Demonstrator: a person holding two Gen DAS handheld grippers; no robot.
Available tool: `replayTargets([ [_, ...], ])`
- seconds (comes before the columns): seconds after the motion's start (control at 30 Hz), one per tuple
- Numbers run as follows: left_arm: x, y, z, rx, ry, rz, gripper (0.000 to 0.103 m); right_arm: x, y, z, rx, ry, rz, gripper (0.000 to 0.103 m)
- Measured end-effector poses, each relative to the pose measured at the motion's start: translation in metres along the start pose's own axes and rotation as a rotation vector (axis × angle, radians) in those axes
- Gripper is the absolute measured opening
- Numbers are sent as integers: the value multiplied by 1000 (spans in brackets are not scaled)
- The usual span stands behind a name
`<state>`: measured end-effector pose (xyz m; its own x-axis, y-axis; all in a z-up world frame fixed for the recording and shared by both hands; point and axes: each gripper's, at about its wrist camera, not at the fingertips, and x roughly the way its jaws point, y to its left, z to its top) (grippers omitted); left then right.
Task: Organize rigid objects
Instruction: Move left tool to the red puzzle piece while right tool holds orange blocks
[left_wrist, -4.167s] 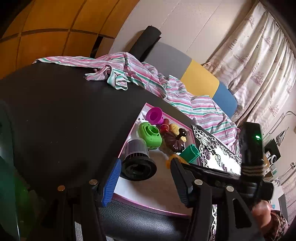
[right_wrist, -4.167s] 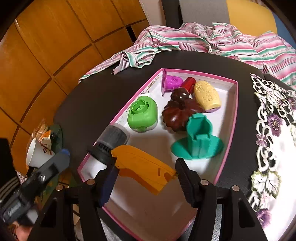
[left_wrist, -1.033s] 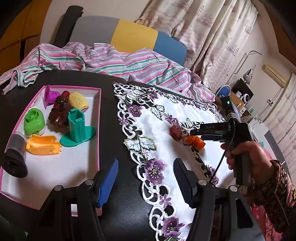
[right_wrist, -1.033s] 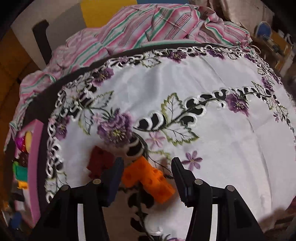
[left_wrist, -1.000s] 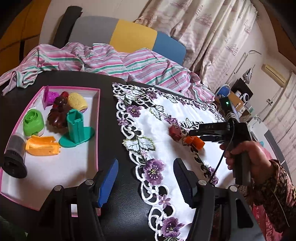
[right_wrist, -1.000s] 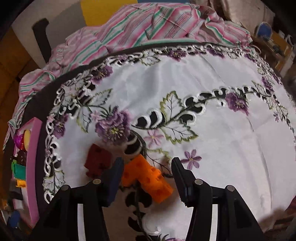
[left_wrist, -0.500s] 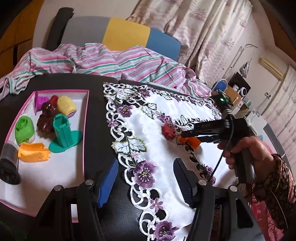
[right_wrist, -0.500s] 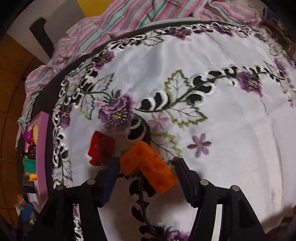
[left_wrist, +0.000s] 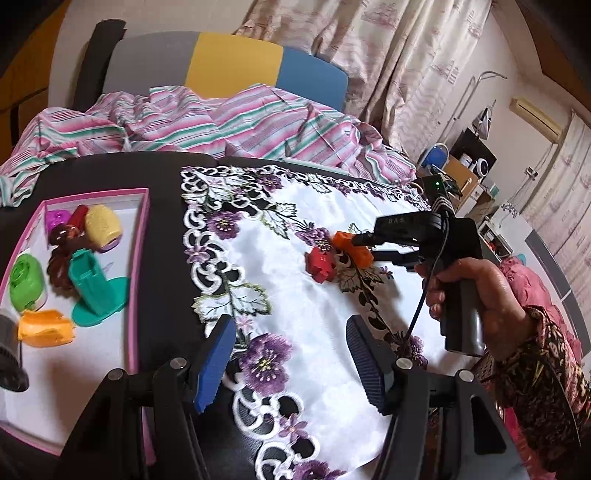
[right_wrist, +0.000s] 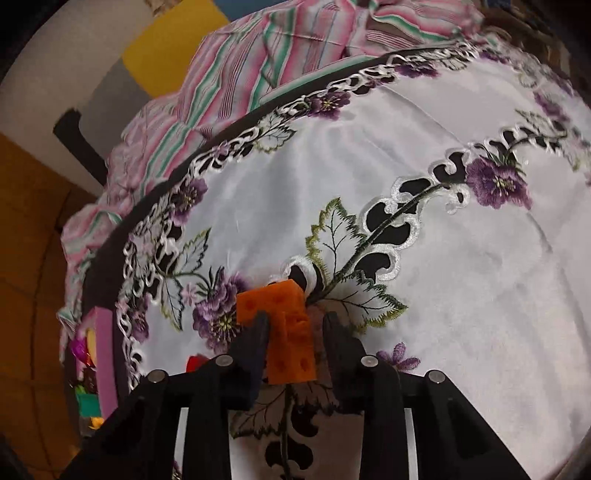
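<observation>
An orange block piece (right_wrist: 288, 328) sits between the fingers of my right gripper (right_wrist: 295, 328), which is closing around it; a gap shows on its right side. In the left wrist view the right gripper (left_wrist: 369, 245) holds the orange piece (left_wrist: 351, 247) just above the white embroidered cloth (left_wrist: 295, 295), beside a red block (left_wrist: 320, 263). The red block also shows at the edge of the right wrist view (right_wrist: 195, 362). My left gripper (left_wrist: 291, 354) is open and empty over the cloth's near edge. A pink-rimmed tray (left_wrist: 142, 258) at the left holds several toys.
The tray holds a teal stand (left_wrist: 96, 291), green piece (left_wrist: 24, 282), orange piece (left_wrist: 44, 328), yellow barrel (left_wrist: 103, 227), brown piece (left_wrist: 61, 264) and a dark cylinder (left_wrist: 9, 354). A striped garment (left_wrist: 221, 122) lies behind the black table. A chair (left_wrist: 229, 66) stands beyond.
My right gripper has narrowed around the orange piece and tipped it up off the cloth. The left gripper has swung slightly right, away from the tray.
</observation>
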<state>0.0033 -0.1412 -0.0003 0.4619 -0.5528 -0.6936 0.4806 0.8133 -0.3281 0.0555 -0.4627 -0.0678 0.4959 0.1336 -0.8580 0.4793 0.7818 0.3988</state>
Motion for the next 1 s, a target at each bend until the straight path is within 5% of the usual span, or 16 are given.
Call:
replayTargets([
  [0.03,2,-1,0,1,3,2,63,-2,0,-1,3,1,7,63],
  [0.1,8,-3,0,-6,12,-4,63,-5,6,-5,-35,-15,-33,69],
  [0.33,25,-14,8,26,28,-1,63,16,35,1,-237,-7,-189,43],
  [0.4,30,-18,11,35,30,-3,63,15,37,5,-239,-21,-172,27],
  [0.73,91,-53,34,137,114,-18,63,5,-5,19,-19,-26,-129,27],
  [1.0,137,-56,52,146,159,25,63,-1,-7,19,-14,-39,-152,27],
])
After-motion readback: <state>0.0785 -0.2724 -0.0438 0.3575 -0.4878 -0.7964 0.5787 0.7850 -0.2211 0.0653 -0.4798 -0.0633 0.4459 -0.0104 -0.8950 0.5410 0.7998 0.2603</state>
